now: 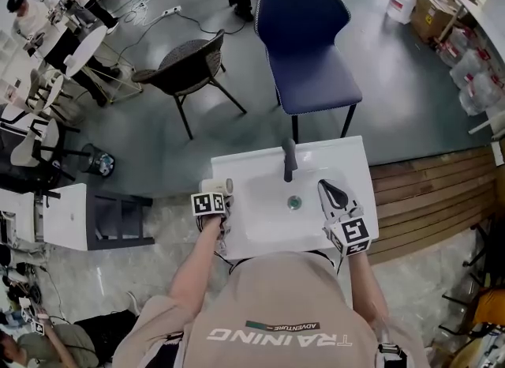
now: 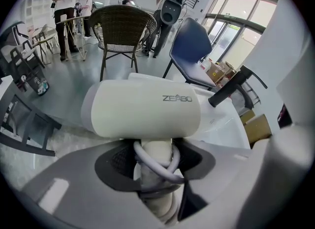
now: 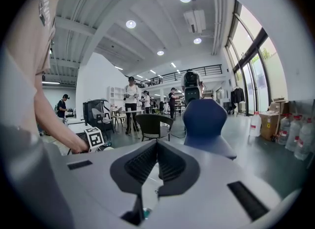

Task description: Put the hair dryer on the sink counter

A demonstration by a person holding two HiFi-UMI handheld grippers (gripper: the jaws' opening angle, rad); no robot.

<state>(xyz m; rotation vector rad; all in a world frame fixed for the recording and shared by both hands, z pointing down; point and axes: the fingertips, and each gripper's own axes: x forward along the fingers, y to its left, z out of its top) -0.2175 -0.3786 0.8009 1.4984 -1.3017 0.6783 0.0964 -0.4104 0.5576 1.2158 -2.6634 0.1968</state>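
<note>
Nearest the head view's camera is the person's shirt [image 1: 276, 311], and beyond it the white sink counter [image 1: 347, 153] with its drain [image 1: 294, 201] in the middle. From that drain the faucet [image 1: 289, 159] stands at twelve o'clock, the left gripper [image 1: 211, 200] with the hair dryer [image 1: 216, 186] is at nine o'clock over the counter's left rim, and the right gripper [image 1: 327, 190] is at three o'clock over the right rim. This looks like the set-down step, close to its end. In the left gripper view the jaws stand fairly wide but clamp the dryer's handle [image 2: 156, 161], around which the cord [image 2: 162, 171] is looped. The cream barrel lies crosswise just past the jaw tips at twelve o'clock, and the counter's surface [image 2: 221, 125] and faucet [image 2: 231, 88] spread toward two o'clock. Whether the dryer already rests on the counter I cannot tell. The next move, as I judge it, is to lower the dryer until it bears on the flat rim, well clear of the outer edge, and then spread the jaws so the handle and cord come free without dragging it off. In the right gripper view that claw [image 3: 157, 147] has its tips pressed together with nothing held, pointing across the room toward a blue chair [image 3: 204, 122] at one o'clock, well apart from the dryer.
</note>
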